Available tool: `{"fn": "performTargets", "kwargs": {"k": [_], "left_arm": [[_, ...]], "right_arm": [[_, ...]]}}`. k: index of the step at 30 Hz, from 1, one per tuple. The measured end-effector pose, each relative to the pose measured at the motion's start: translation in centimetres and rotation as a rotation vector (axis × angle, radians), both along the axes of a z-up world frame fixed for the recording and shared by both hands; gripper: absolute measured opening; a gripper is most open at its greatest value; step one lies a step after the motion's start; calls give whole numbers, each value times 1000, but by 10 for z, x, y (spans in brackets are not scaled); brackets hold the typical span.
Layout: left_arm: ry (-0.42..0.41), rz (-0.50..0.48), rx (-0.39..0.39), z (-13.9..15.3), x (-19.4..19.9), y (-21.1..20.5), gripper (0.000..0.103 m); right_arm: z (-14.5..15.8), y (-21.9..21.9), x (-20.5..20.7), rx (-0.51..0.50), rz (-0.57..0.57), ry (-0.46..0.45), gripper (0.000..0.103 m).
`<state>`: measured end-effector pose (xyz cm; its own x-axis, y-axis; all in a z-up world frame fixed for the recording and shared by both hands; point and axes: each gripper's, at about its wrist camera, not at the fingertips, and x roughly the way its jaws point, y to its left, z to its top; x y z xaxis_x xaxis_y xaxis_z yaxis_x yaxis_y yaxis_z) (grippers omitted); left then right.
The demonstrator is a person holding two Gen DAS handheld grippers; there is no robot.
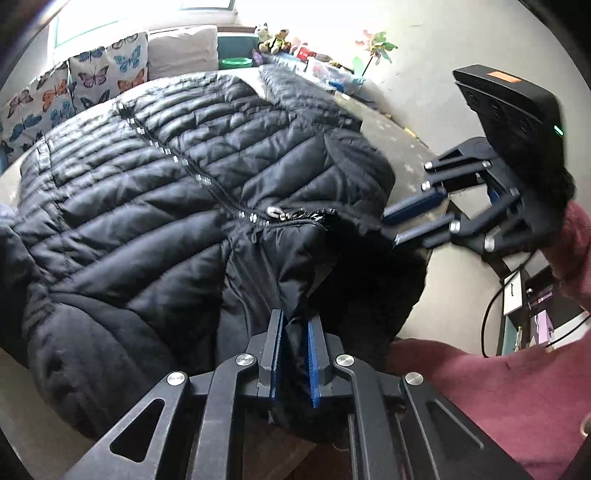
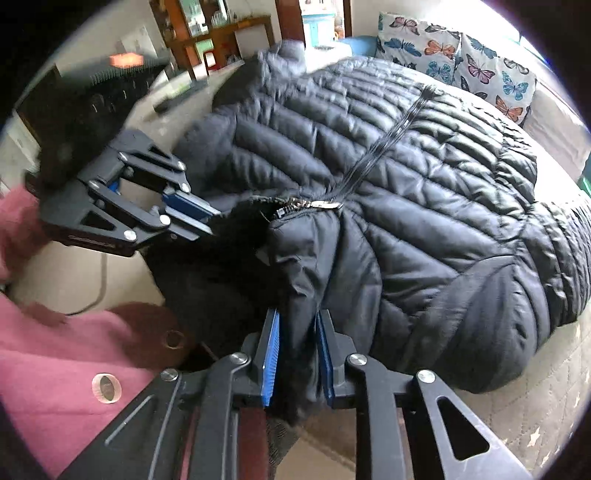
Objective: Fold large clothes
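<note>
A black quilted puffer jacket (image 1: pixel 147 177) (image 2: pixel 424 184) lies zipped up and spread across a pale surface, its collar end toward me. The silver zipper pull (image 1: pixel 275 211) (image 2: pixel 325 205) sits just below the collar. My left gripper (image 1: pixel 295 317) has its blue pads closed on a fold of the collar fabric; in the right wrist view it (image 2: pixel 214 222) reaches in from the left. My right gripper (image 2: pixel 299 314) pinches a thicker fold of the collar on the other side; in the left wrist view it (image 1: pixel 390 229) enters from the right, its tips in the fabric.
Butterfly-print cushions (image 1: pixel 92 77) (image 2: pixel 443 48) line the far side behind the jacket. Stuffed toys (image 1: pixel 273 38) and clutter sit beyond it. A wooden shelf (image 2: pixel 221 33) stands at the back. A person's pink sleeve (image 1: pixel 498 387) (image 2: pixel 55 350) is close by. Star-patterned covering (image 2: pixel 517 387) shows on the right.
</note>
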<state>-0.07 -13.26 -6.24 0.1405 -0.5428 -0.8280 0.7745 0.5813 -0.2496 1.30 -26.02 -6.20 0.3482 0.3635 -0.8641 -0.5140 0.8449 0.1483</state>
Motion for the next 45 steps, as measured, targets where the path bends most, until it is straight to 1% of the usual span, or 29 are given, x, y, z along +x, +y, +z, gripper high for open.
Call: {"fn": "performTargets", "kwargs": {"k": [1, 3, 4, 5, 7, 10, 12, 14, 16, 18, 21, 23, 25, 27, 30, 35, 39, 43, 44, 45], "left_arm": [[-3, -2, -4, 6, -1, 2, 18], [-16, 9, -7, 22, -1, 8, 26], [-30, 19, -6, 32, -2, 9, 32], [-43, 28, -5, 41, -3, 12, 40], [-92, 59, -12, 58, 1, 17, 49], [-139, 99, -21, 78, 12, 17, 50], [-143, 132, -43, 85, 26, 12, 50], [-140, 162, -49, 86, 44, 2, 50], [-125, 183, -44, 80, 61, -9, 50], [-90, 186, -36, 71, 75, -21, 50], [-38, 185, 1, 48, 95, -42, 50], [-11, 187, 18, 34, 102, -50, 50], [25, 178, 26, 21, 107, -58, 50], [40, 170, 39, 11, 110, -65, 50], [54, 156, 50, 2, 110, -72, 50], [80, 157, 59, -7, 115, -79, 50], [93, 163, 66, -13, 120, -82, 50], [100, 173, 67, -14, 123, -82, 50], [99, 176, 69, -14, 125, -81, 50], [100, 179, 70, -14, 125, -81, 50]], "right_arm": [[5, -9, 2, 19, -25, -9, 31], [14, -34, 8, 56, -94, -26, 36], [18, -53, 15, 76, -151, -39, 39], [21, -65, 18, 83, -187, -49, 40], [25, -104, 30, 110, -293, -68, 41], [27, -161, 54, 160, -452, -89, 42], [26, -200, 71, 169, -559, -106, 42], [22, -234, 86, 178, -646, -112, 42], [13, -264, 103, 200, -729, -100, 42], [3, -294, 119, 218, -804, -94, 42], [-14, -331, 139, 286, -890, -86, 42], [-25, -348, 153, 324, -923, -82, 42], [-32, -362, 166, 342, -948, -80, 42], [-42, -376, 178, 360, -978, -76, 42], [-48, -387, 187, 382, -993, -70, 42], [-61, -402, 198, 389, -1030, -66, 42], [-71, -410, 203, 467, -1011, -42, 42], [-74, -416, 205, 559, -1000, -56, 42], [-75, -416, 205, 582, -997, -58, 41], [-73, -416, 204, 586, -995, -67, 35]]}}
